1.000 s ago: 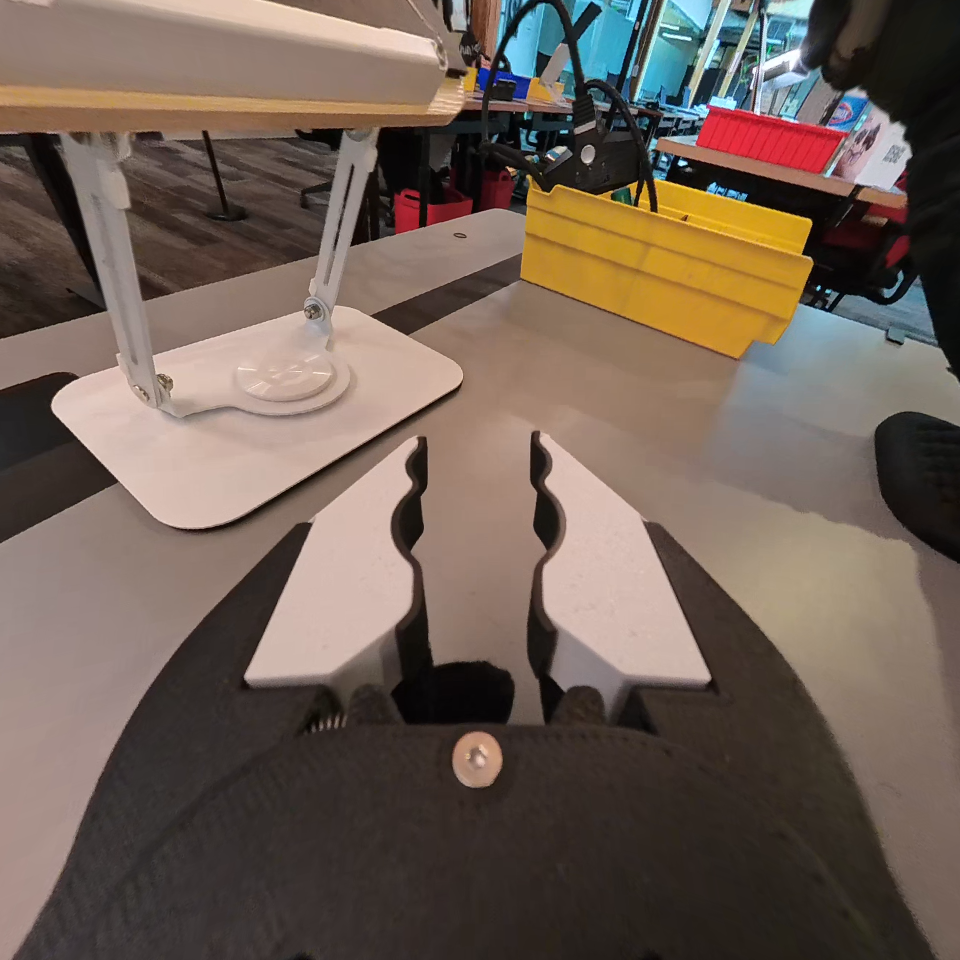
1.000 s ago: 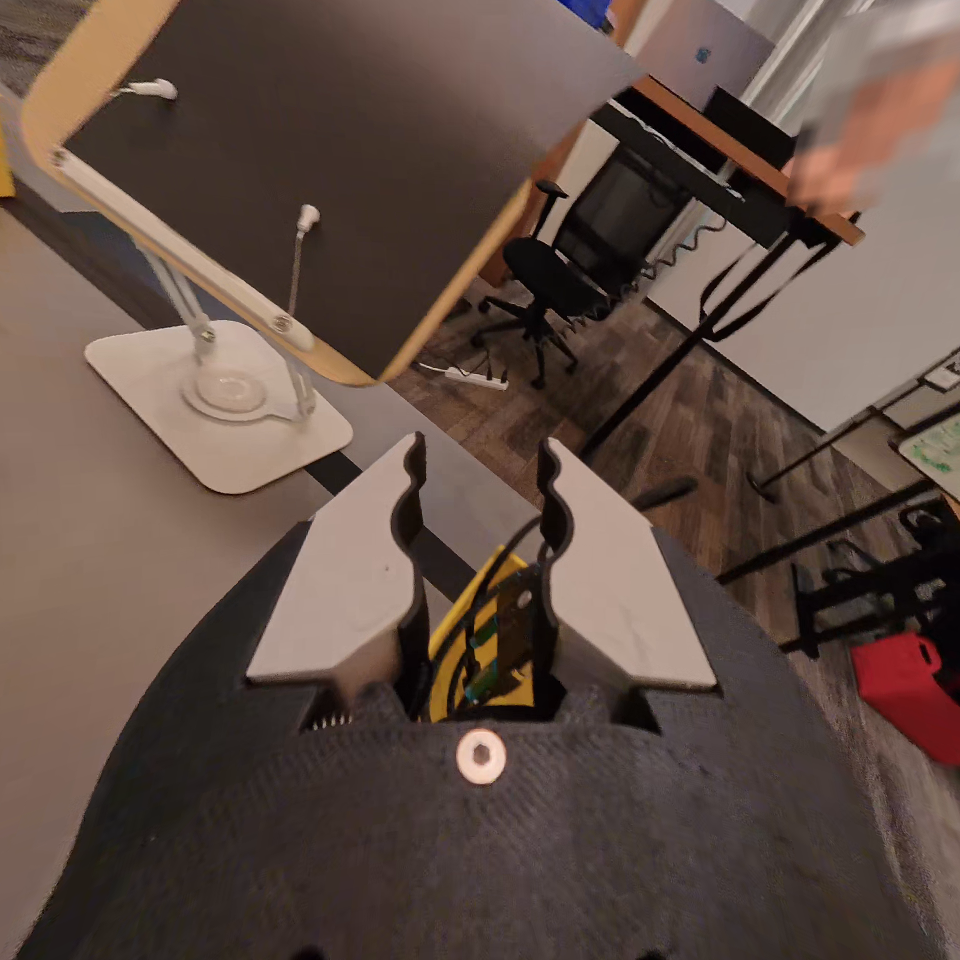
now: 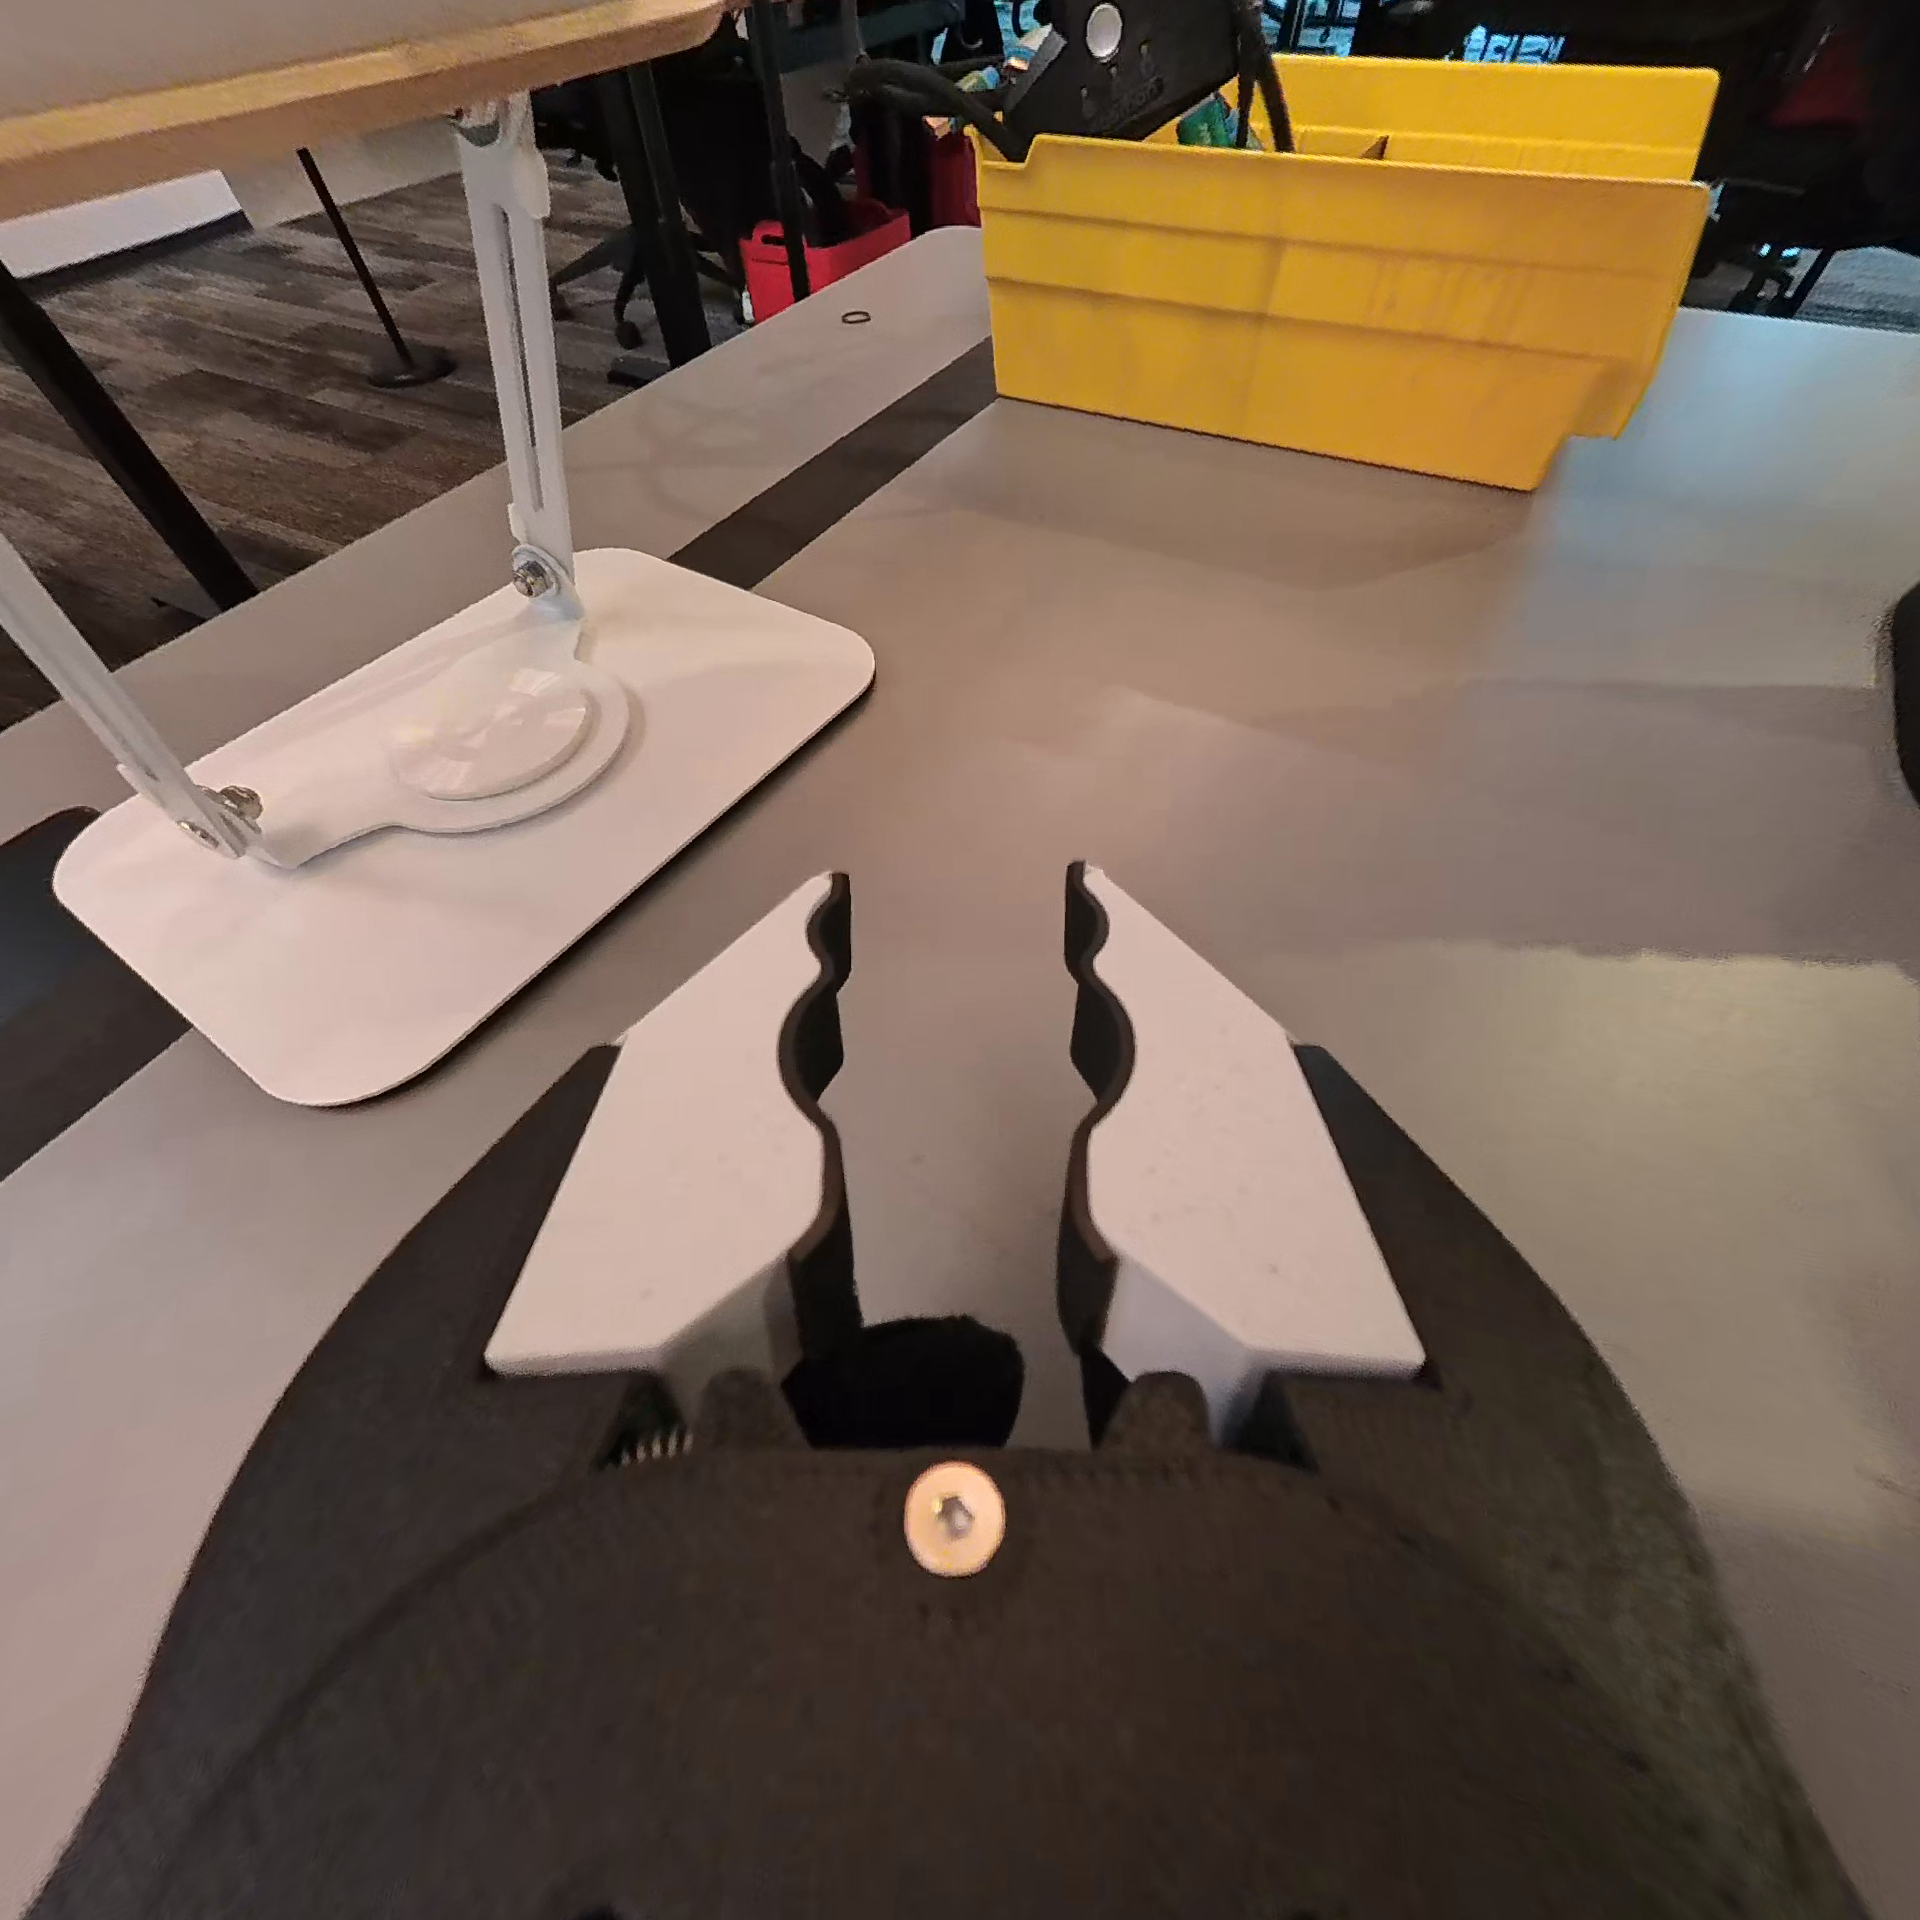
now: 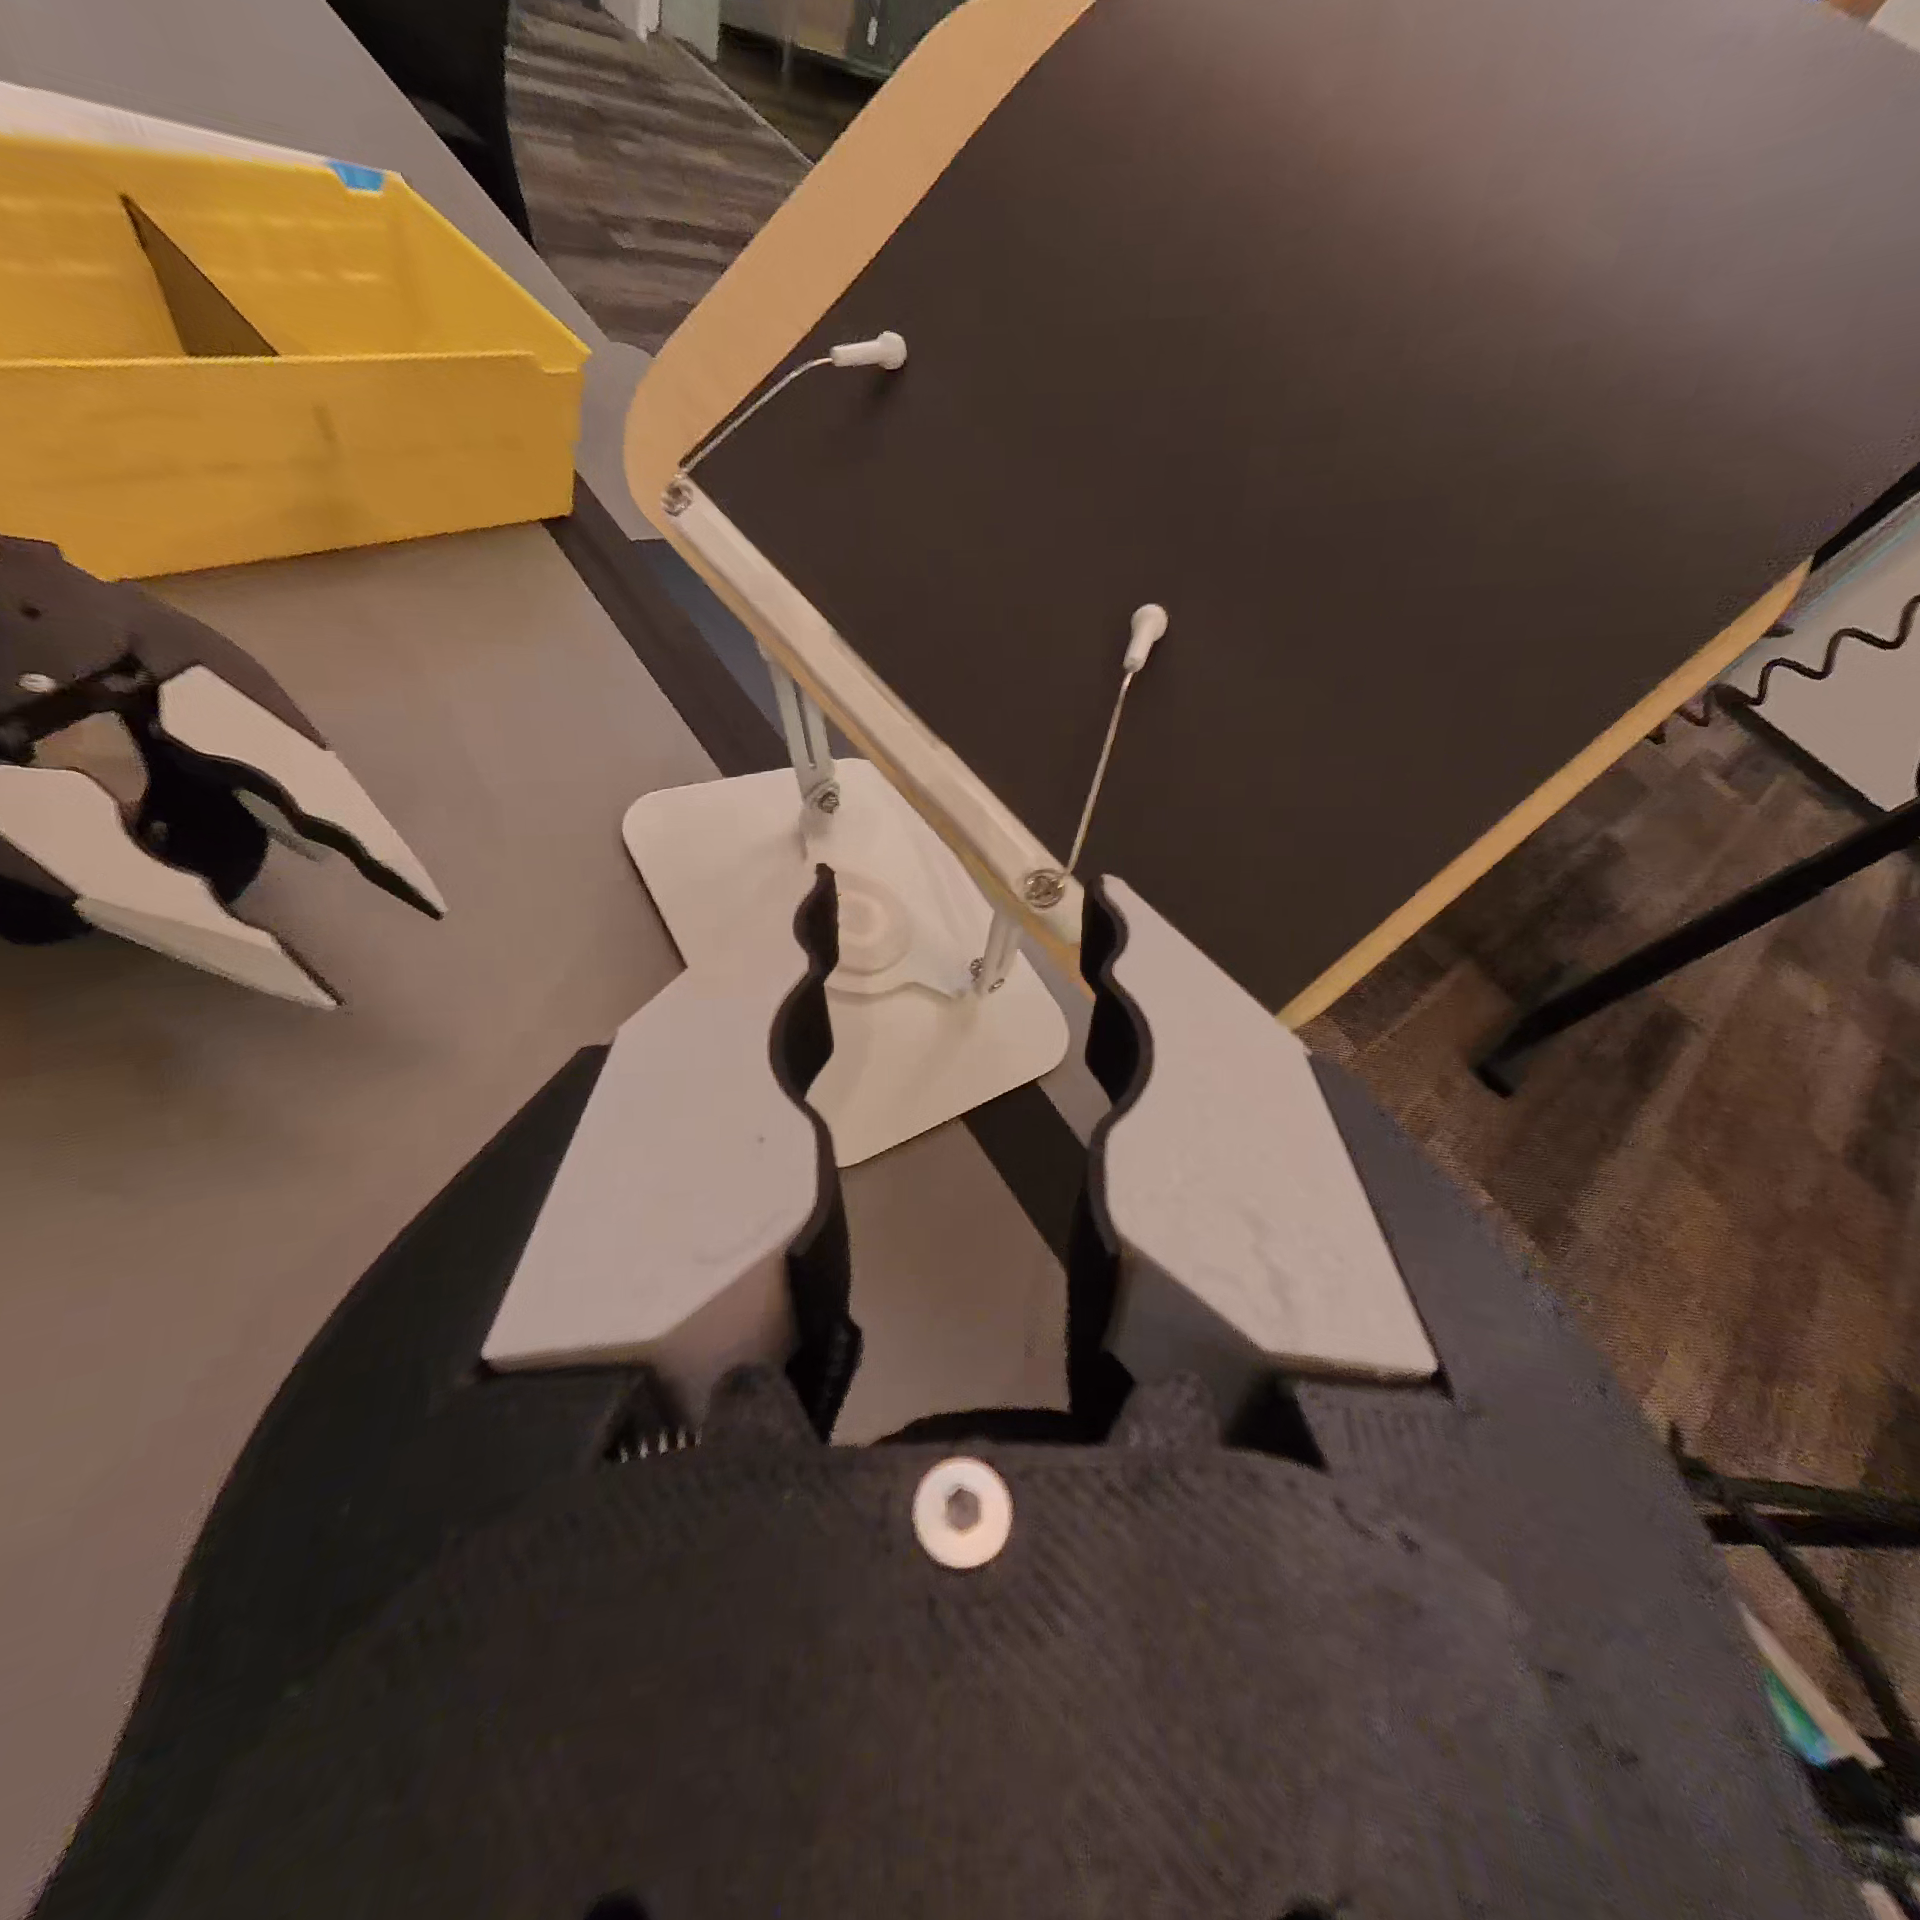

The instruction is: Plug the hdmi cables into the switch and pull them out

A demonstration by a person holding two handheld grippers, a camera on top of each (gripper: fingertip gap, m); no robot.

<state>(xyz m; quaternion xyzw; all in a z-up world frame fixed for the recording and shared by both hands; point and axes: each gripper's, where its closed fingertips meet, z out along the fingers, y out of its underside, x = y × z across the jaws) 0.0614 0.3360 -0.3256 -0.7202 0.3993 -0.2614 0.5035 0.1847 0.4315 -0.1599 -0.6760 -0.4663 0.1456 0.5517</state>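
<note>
A black switch box (image 3: 1110, 64) with black HDMI cables (image 3: 914, 81) looped around it lies in the yellow bin (image 3: 1299, 312) at the far end of the grey table. My left gripper (image 3: 958, 883) is open and empty, low over the table, pointing at the bin from well short of it. My right gripper (image 4: 961, 894) is open and empty above the table's near edge, pointing at the white stand base (image 4: 883, 997). In the right wrist view the left gripper (image 4: 239, 842) shows at the left, and the yellow bin (image 4: 260, 436) behind it. The switch is hidden in that view.
A white stand (image 3: 468, 831) holding a tilted board (image 4: 1299, 468) stands on the table's left side. A dark rounded object (image 3: 1907, 707) sits at the right edge. Past the table are wood floor, chairs and desks. Some 25 centimeters of space lies between my two pairs of fingers.
My right gripper has swung away from over the bin and cables to face the stand. My left gripper has moved forward toward the bin. The switch now sits lower in the bin.
</note>
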